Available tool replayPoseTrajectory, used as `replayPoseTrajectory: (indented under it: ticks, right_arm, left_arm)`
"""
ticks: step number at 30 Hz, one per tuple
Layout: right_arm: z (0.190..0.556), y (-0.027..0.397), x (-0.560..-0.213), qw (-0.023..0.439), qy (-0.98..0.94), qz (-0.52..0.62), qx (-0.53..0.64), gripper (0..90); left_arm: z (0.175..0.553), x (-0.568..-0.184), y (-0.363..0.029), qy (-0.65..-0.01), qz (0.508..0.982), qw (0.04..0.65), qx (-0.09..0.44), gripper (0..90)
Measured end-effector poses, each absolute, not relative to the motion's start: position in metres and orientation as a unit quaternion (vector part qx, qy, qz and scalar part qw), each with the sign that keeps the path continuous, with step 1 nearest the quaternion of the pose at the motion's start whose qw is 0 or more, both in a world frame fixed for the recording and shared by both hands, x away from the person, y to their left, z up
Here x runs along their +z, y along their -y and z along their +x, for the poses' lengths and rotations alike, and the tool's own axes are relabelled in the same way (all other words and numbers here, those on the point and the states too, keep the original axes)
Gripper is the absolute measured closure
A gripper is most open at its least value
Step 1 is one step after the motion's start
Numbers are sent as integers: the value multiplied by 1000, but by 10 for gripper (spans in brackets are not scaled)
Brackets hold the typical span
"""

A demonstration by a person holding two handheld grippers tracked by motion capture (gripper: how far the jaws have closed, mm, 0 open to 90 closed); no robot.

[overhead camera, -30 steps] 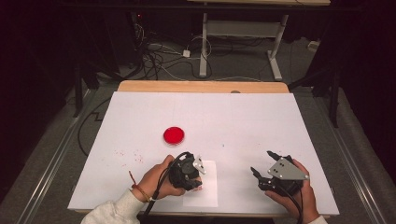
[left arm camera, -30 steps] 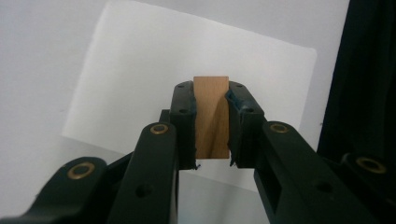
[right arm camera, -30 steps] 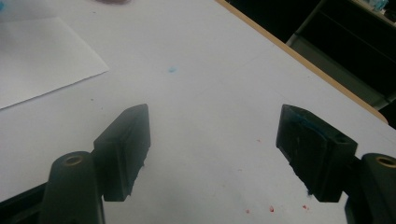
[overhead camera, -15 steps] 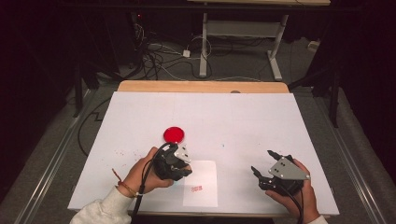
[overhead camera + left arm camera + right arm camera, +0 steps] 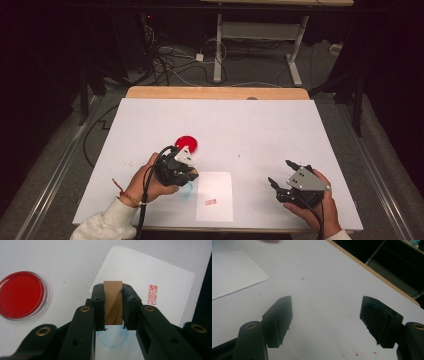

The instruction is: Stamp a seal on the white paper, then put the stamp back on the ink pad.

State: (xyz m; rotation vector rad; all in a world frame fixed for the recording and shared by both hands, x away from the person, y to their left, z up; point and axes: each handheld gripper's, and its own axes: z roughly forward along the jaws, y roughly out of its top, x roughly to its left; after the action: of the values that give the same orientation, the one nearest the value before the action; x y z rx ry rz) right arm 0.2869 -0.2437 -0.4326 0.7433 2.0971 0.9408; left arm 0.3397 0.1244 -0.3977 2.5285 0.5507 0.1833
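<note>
My left gripper (image 5: 181, 167) is shut on a small wooden stamp block (image 5: 113, 302), held upright between the jaws just left of a white paper sheet (image 5: 215, 196). The sheet (image 5: 155, 272) carries a red seal imprint (image 5: 152, 294), also visible from above (image 5: 211, 202). A round red ink pad (image 5: 187, 143) lies just beyond the left gripper; in the left gripper view the ink pad (image 5: 21, 294) is at the left. My right gripper (image 5: 279, 171) rests at the front right of the table. Its jaws (image 5: 325, 312) are open with nothing between them.
A white mat (image 5: 260, 130) covers the table, with a wooden edge (image 5: 215, 93) at the far side. A faint blue smudge (image 5: 113, 338) marks the mat under the left gripper. Small red specks (image 5: 357, 354) dot the mat near the right gripper. Cables and desk legs lie on the floor beyond.
The left gripper has lifted off the paper and moved left and away, toward the ink pad, still holding the stamp. A red imprint now shows on the paper. The right gripper has not moved.
</note>
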Motion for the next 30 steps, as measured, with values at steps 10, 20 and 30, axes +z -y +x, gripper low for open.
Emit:
replayPoseTrajectory:
  ticks: [10, 20, 30]
  right_arm:
    - [288, 244, -432, 359, -811, 285, 362, 266]
    - [288, 242, -432, 359, -812, 283, 364, 265]
    - [290, 241, -433, 357, -814, 282, 361, 266]
  left_arm:
    - [341, -394, -134, -215, 932, 279, 79, 735]
    - [348, -399, -141, -241, 924, 279, 101, 735]
    - [364, -390, -149, -260, 916, 289, 103, 735]
